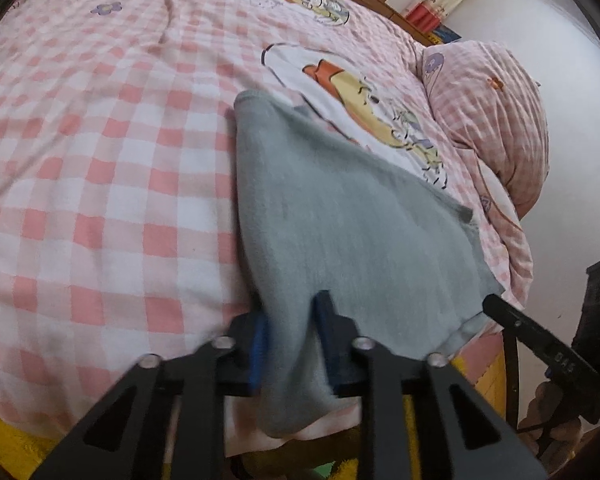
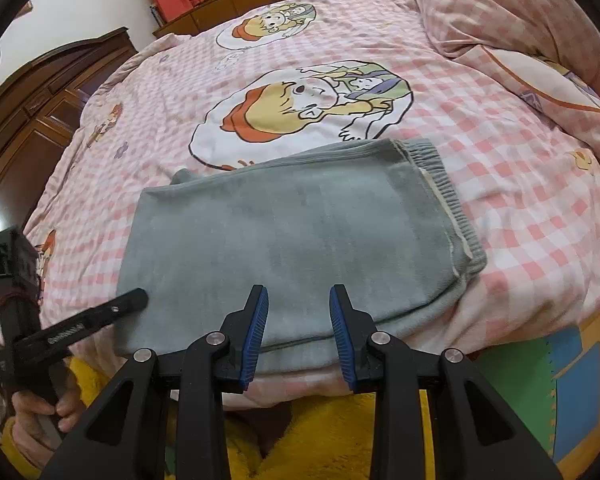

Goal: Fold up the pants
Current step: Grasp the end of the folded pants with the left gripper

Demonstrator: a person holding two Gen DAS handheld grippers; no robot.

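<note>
Grey pants [image 2: 292, 220] lie folded into a rectangle on the pink checked bed cover [image 2: 520, 184], with the elastic waistband [image 2: 448, 192] at the right end. In the left wrist view the pants [image 1: 340, 220] stretch away from me, and my left gripper [image 1: 294, 336] is shut on their near left corner, the cloth bunched between the blue pads. My right gripper [image 2: 298, 320] hovers open over the near edge of the pants, with nothing pinched. One left finger [image 2: 128, 300] shows at the pants' left end, and one right finger [image 1: 500, 308] at their right end.
A bunched pink checked duvet [image 2: 500, 12] lies at the far right of the bed. A dark wooden wardrobe [image 2: 32, 112] stands at the left. A person's hand [image 2: 32, 412] holds the left gripper. Yellow fluffy cloth [image 2: 320, 440] and a coloured floor mat [image 2: 560, 380] lie below the bed edge.
</note>
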